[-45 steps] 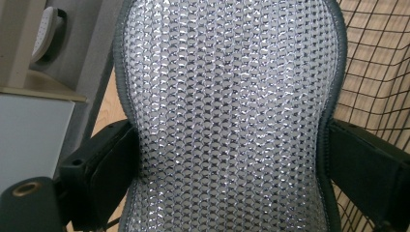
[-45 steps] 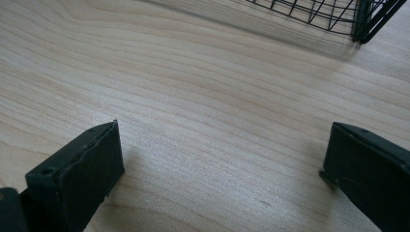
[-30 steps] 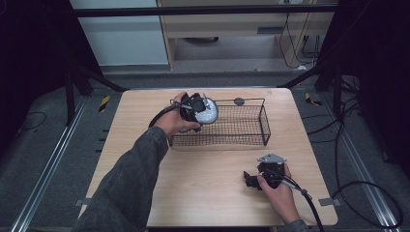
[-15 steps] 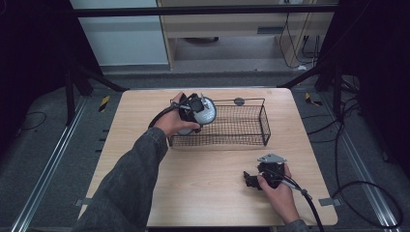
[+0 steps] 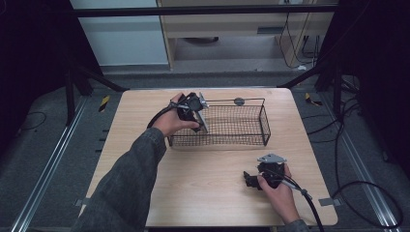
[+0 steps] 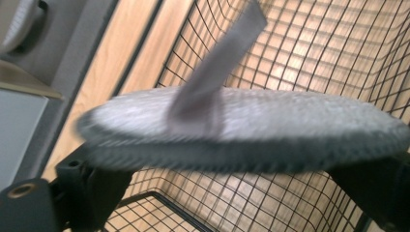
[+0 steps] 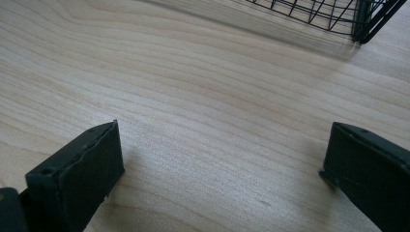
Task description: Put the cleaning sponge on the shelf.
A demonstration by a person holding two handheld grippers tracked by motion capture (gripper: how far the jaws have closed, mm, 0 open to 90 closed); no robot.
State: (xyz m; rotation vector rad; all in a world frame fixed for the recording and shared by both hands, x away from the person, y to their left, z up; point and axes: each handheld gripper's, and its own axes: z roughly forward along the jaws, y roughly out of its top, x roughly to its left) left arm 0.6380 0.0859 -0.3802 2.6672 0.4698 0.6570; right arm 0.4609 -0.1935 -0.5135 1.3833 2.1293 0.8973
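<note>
Pad: as I hold it over the basket's left end, the grey round pad [image 6: 241,128] sits edge-on between my left tongs' [image 5: 196,112] jaws, its strap [image 6: 217,67] sticking up past them.
Left tongs: closed on the pad's rim, jaws spread as wide as the disc; the view along them is blurred.
Basket: the wire basket [image 5: 241,140] lies just under and ahead of the left tongs, mesh floor showing below the pad.
Right tongs: my right tongs [image 5: 252,180] rest low on the table [image 5: 203,193], jaws wide apart with nothing between them, basket corner well ahead.
Risk, grip: I judge the hold is on the soft edge only, so the pad could slip or twist out early.
Risk, rim: tilted as it is, the pad could catch the wire rim and land half out.
Risk, strap: the loose strap might snag in the mesh.
</note>
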